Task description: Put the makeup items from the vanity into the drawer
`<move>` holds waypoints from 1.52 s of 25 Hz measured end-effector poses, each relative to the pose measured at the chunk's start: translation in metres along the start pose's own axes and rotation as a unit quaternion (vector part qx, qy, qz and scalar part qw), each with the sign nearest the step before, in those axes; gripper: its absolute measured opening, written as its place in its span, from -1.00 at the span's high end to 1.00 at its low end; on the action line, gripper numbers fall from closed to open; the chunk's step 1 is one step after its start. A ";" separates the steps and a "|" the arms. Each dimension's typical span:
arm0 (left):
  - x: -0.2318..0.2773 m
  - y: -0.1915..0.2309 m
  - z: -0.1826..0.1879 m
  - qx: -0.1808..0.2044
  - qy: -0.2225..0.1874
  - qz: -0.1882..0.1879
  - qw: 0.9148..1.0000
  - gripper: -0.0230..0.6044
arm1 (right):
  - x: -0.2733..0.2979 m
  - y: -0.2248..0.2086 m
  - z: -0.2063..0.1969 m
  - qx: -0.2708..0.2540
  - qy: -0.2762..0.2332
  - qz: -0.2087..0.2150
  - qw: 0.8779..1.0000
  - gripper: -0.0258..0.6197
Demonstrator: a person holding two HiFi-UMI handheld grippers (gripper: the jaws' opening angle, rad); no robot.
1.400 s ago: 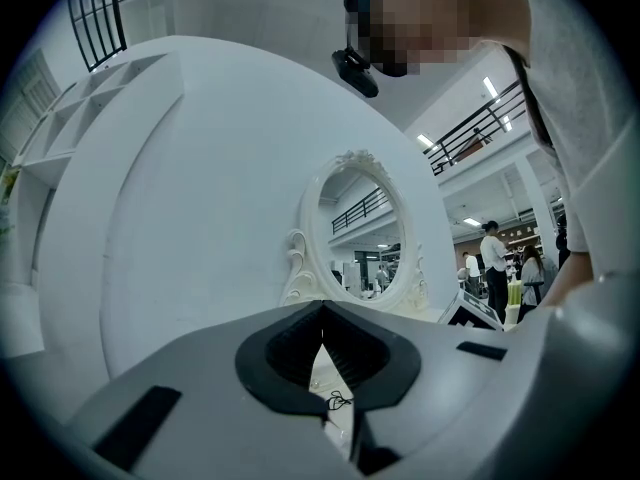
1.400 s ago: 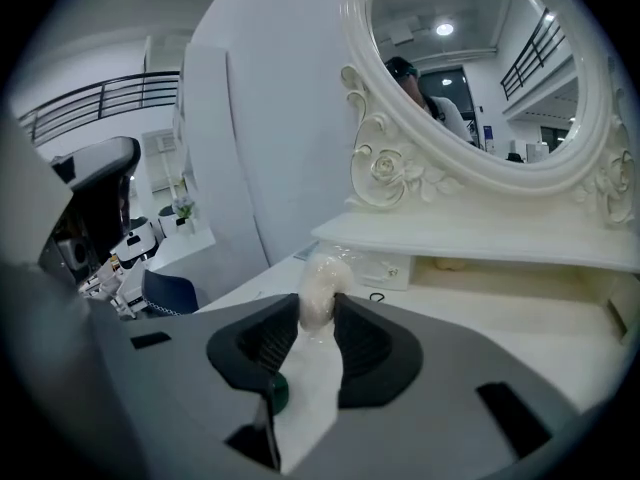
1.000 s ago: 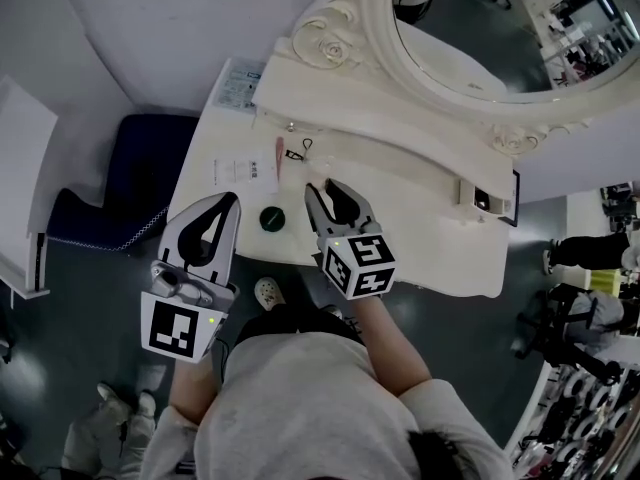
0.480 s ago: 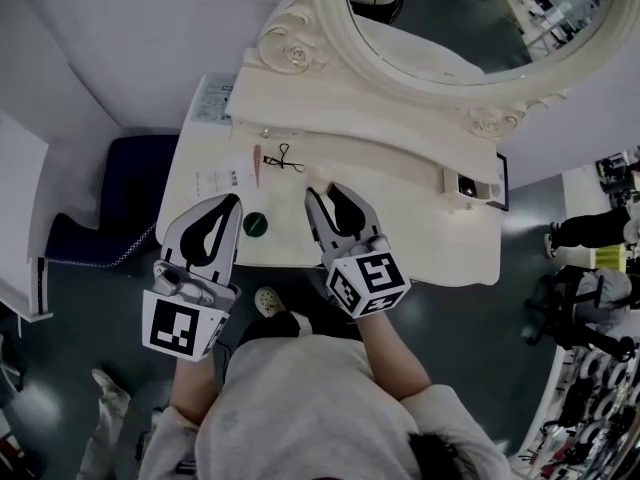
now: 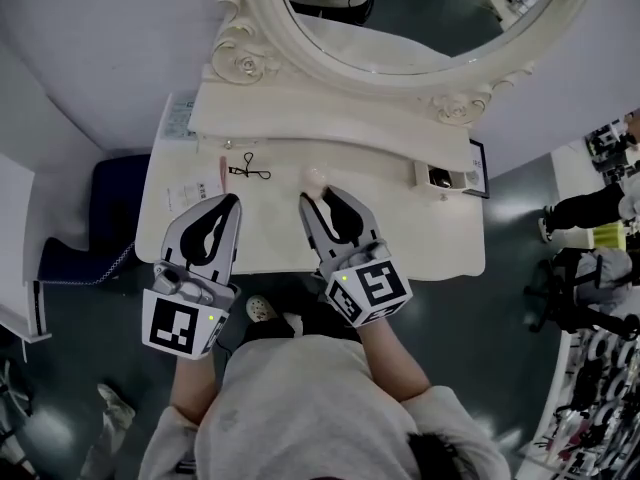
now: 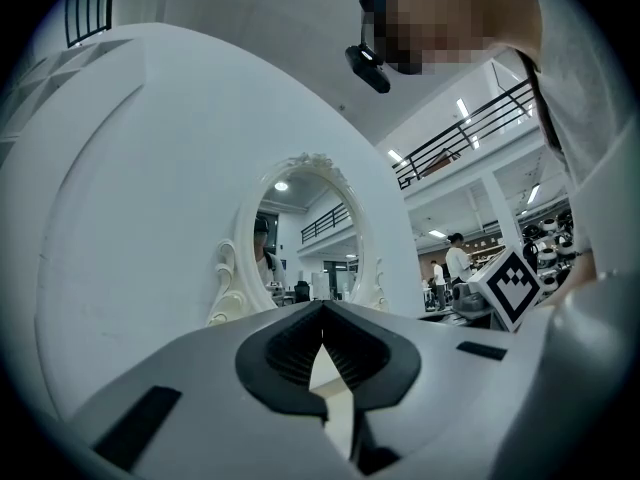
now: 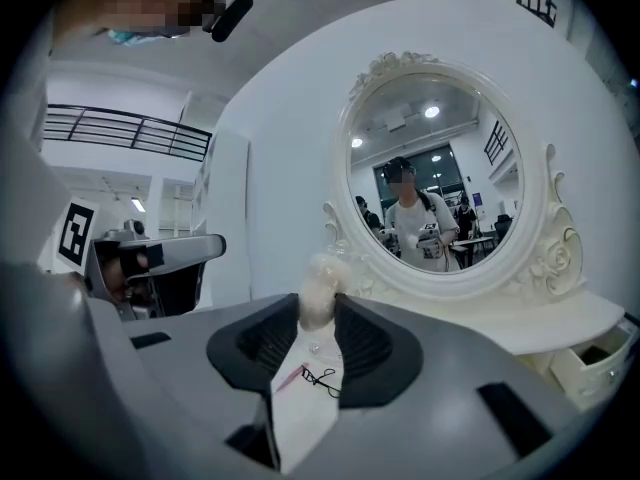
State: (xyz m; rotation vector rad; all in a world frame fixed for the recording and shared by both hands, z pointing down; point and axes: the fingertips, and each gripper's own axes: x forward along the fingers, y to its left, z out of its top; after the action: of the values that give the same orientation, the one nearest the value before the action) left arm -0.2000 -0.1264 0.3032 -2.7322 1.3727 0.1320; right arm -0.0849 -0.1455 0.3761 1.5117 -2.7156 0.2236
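In the head view the white vanity top carries a black eyelash curler and a thin pink stick at its back left. My right gripper hovers over the middle of the top, shut on a pale, soft sponge. The right gripper view shows that sponge pinched between the pads, with the curler below. My left gripper is shut and empty above the front left of the top. Its tips meet in the left gripper view.
An oval mirror in a carved frame stands behind a raised shelf. A small open box and a dark frame sit at the right end. White cards lie at the left. A dark blue stool stands left of the vanity.
Both grippers have risen and shifted right over the vanity. The dark round compact seen beside the left gripper is no longer in sight. The curler and stick lie where they did.
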 end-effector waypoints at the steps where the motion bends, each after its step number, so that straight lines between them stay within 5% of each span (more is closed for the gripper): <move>1: 0.004 -0.005 0.001 0.000 -0.001 -0.003 1.000 0.88 | -0.004 -0.004 0.002 -0.001 -0.003 -0.001 1.000 0.55; 38: 0.144 -0.169 0.010 0.006 -0.014 -0.117 0.993 0.88 | -0.141 -0.197 0.033 -0.007 -0.041 -0.133 0.990 0.55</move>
State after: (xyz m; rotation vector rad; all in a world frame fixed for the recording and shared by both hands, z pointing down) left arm 0.0204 -0.1393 0.2823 -2.8434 1.0310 0.1443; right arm 0.1584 -0.1330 0.3522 1.8953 -2.5268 0.1362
